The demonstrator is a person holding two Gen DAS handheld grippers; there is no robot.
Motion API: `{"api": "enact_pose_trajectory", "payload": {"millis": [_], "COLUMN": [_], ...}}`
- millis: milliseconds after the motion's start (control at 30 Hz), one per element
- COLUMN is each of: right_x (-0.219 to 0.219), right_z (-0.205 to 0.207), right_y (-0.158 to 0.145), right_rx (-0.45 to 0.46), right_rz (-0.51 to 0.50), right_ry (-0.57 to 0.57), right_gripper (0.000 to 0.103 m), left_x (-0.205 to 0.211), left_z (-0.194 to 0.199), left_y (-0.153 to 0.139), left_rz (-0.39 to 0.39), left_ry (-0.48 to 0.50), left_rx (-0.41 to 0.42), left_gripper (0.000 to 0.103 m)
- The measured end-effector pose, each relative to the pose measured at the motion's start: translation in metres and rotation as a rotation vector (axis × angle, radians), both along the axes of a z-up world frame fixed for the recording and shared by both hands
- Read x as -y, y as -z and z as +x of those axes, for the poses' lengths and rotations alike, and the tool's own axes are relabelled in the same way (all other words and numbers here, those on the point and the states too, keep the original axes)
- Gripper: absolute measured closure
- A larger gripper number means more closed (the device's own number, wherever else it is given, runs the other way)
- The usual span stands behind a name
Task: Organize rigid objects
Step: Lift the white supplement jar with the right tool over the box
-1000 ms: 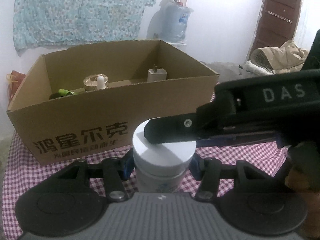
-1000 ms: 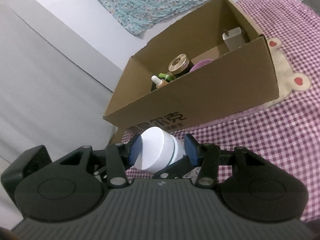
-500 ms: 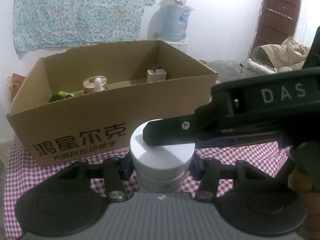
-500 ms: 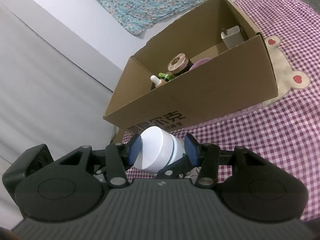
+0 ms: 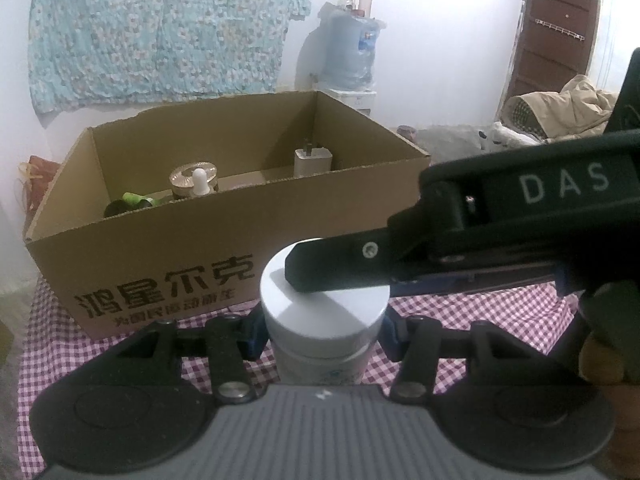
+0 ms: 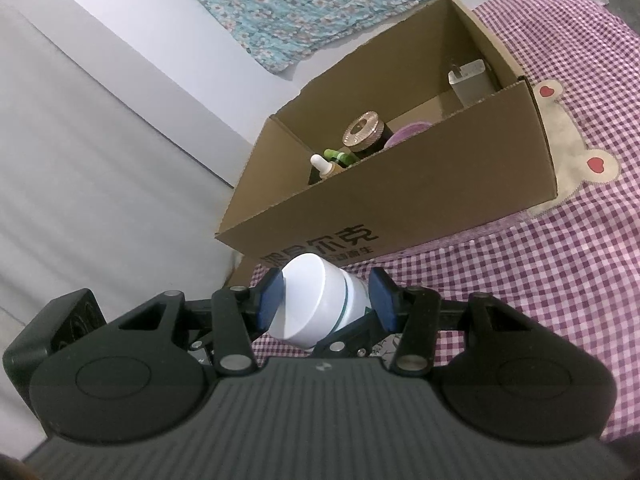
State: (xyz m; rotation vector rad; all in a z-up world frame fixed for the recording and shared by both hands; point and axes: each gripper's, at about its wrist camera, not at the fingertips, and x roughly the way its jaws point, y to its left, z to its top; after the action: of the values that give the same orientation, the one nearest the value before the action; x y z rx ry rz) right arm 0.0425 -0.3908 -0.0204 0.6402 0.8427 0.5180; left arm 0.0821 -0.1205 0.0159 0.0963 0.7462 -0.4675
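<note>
Almost nothing has shifted since a second ago: both tongs stay part-open, clamped on the same white plastic jar [image 5: 324, 312], the left tongs [image 5: 322, 330] round its body, the right tongs [image 6: 326, 300] on its smooth round lid. It hangs just in front of the cardboard box [image 5: 240, 240]. Inside already: a charger [image 5: 313, 162], gold-capped jar [image 5: 193, 174], dropper bottle [image 6: 322, 164]. The white jar remains outside.

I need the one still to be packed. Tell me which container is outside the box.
The white-capped jar, held between both grippers in front of the cardboard box. The gold-lidded jar and the dropper bottle already sit inside.
</note>
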Motion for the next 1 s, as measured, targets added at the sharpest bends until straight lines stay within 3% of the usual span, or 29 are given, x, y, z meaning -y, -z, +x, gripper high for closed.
{"api": "enact_pose_trajectory", "payload": {"millis": [667,1000], "right_x": [0.0,0.001], "right_z": [-0.017,-0.02], "right_y": [-0.026,-0.075], "right_rx": [0.077,0.21], "right_rz": [0.009,-0.002], "right_ry": [-0.005,0.006], "right_gripper": [0.055,0.055], "left_x": [-0.004,-0.008], "left_z": [-0.02,-0.008], "left_y": [-0.026,-0.073], "left_rz": [0.01,-0.031], "left_ry": [-0.006,0.031], "left_rx": [0.082,0.178], "left_gripper": [0.049,0.049]}}
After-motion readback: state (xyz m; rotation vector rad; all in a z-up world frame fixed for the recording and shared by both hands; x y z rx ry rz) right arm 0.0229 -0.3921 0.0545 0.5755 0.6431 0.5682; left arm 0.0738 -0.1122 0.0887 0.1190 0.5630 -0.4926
